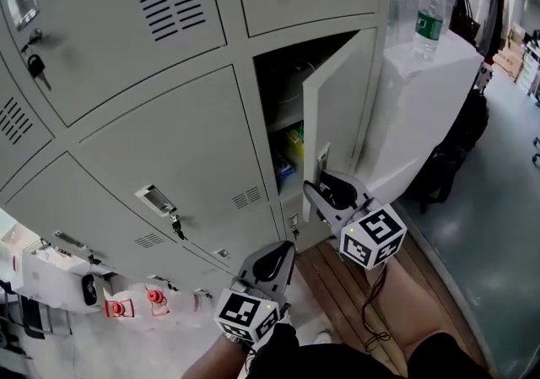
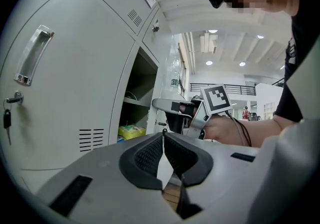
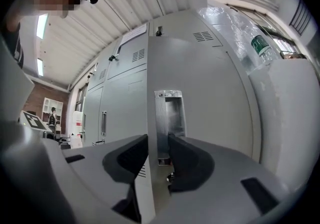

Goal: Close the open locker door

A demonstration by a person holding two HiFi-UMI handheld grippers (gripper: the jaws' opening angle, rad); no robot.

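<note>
Pinched free edge of half-open door (image 1: 337, 107) at its handle (image 3: 169, 118) with right gripper (image 1: 321, 189), in right column of lockers (image 1: 152, 141). Held left gripper (image 1: 285, 246) pressed together, empty, clear of door.

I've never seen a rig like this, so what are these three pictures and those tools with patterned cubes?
A person holds a two-jaw gripper in each hand. One picture looks down from a head camera at grey lockers; the other two come from cameras riding on the grippers. The right gripper is clamped on the edge of the open locker door, beside its recessed handle. The left gripper is shut and empty. A water bottle stands on a white box beside the lockers.
</note>
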